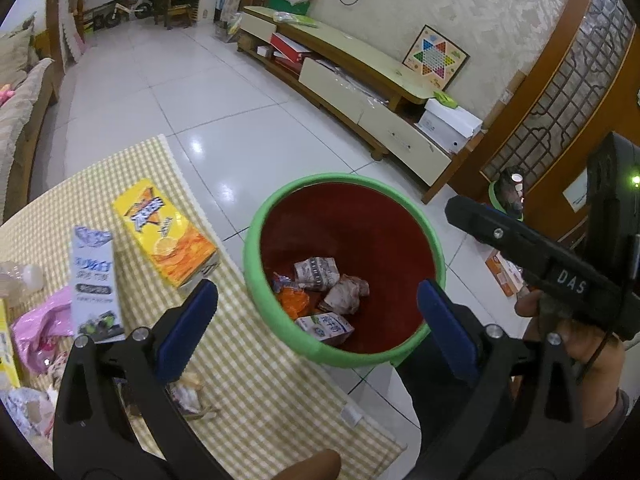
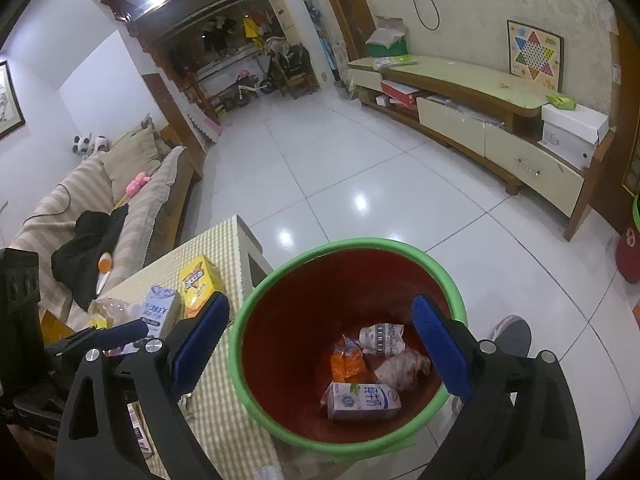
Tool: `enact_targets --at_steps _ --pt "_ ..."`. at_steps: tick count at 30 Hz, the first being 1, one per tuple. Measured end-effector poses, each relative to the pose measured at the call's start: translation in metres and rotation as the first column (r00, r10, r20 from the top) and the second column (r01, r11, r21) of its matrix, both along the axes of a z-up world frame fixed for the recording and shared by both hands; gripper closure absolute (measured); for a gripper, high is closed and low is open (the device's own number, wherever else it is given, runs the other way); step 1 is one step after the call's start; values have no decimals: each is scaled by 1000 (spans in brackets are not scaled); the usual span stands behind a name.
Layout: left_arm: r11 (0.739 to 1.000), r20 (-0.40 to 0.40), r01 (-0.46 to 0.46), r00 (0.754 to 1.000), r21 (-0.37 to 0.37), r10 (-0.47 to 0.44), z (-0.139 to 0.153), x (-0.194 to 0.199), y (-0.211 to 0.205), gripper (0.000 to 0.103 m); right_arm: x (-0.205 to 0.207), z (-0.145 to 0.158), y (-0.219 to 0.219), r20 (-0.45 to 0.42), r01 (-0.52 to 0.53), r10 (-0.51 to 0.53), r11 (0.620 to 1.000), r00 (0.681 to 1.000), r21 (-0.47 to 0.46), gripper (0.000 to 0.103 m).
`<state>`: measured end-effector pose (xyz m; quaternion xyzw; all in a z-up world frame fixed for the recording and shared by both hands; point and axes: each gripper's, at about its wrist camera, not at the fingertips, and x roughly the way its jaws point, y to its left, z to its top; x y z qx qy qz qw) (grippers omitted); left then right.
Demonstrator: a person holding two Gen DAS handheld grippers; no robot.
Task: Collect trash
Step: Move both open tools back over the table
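A red bin with a green rim (image 1: pixel 256 224) (image 2: pixel 240 320) stands on the floor against the table's edge. In it lie a milk carton (image 1: pixel 326 328) (image 2: pixel 362 400), crumpled paper (image 1: pixel 316 274) (image 2: pixel 382 338) and an orange wrapper (image 1: pixel 294 300) (image 2: pixel 346 362). My left gripper (image 1: pixel 318 316) hangs open above the bin's near side with nothing between its fingers. My right gripper (image 2: pixel 320 344) is open and bare over the bin too. On the checked tablecloth (image 1: pixel 256 376) rest a yellow box (image 1: pixel 164 236), a white and blue carton (image 1: pixel 94 280), a pink bag (image 1: pixel 36 332) and crumpled scraps (image 1: pixel 188 396).
White tiled floor (image 2: pixel 360 152) stretches beyond the bin. A long TV cabinet (image 1: pixel 360 64) lines the right wall, and a sofa (image 2: pixel 80 192) sits left of the table. A second green-rimmed bin (image 1: pixel 508 196) stands by the wooden partition. A person's shoe (image 2: pixel 514 336) is beside the bin.
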<state>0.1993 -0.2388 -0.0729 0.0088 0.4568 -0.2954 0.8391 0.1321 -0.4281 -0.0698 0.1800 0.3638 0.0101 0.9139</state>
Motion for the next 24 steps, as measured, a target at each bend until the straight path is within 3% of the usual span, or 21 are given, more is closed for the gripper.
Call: enact_targets --at_steps 8,13,24 --pt "996 34 -87 996 -8 88 21 -21 49 5 -15 18 41 13 -50 50 998 999 -28 11" --pt "985 38 -174 984 -10 174 29 -38 102 5 -22 23 78 2 -107 107 994 994 -39 10" --pt "926 27 -378 925 -11 378 31 -80 218 5 -33 27 174 -23 -262 261 963 965 -67 10"
